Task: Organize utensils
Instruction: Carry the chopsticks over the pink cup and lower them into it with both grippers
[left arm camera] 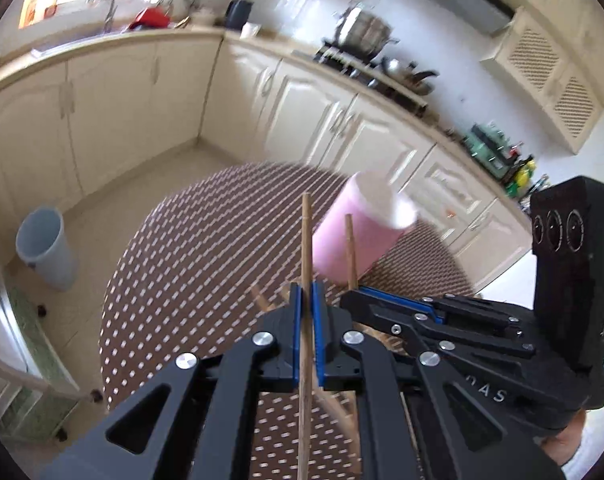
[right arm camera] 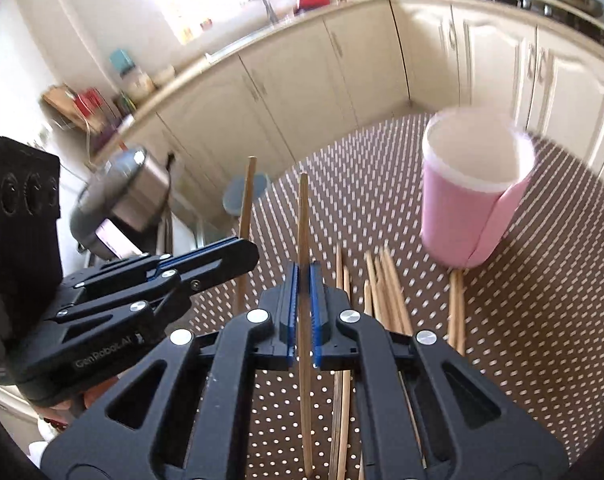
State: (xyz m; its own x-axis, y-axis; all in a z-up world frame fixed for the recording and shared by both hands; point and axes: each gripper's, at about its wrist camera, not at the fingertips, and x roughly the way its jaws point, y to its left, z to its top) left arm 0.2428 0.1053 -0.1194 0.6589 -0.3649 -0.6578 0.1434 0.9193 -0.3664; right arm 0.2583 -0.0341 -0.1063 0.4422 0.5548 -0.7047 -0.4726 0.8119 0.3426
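Note:
My left gripper (left arm camera: 306, 292) is shut on a wooden chopstick (left arm camera: 305, 240) that runs up between its blue pads. My right gripper (right arm camera: 302, 276) is shut on another chopstick (right arm camera: 303, 220), also pointing up and away. Each gripper shows in the other's view: the right gripper (left arm camera: 365, 294) with its stick (left arm camera: 350, 244) in the left wrist view, the left gripper (right arm camera: 242, 254) with its stick (right arm camera: 246, 200) in the right wrist view. A pink cup (right arm camera: 471, 196) with a white rim stands on the round table (right arm camera: 541, 320), beyond and to the right. Several loose chopsticks (right arm camera: 385, 292) lie below the right gripper.
The table wears a brown cloth with white dots. Another chopstick pair (right arm camera: 456, 312) lies at the cup's foot. Cream kitchen cabinets (left arm camera: 142, 120) ring the room. A grey bin (left arm camera: 48, 248) stands on the floor left of the table, and a steel cooker (right arm camera: 122, 204) sits beyond the left gripper.

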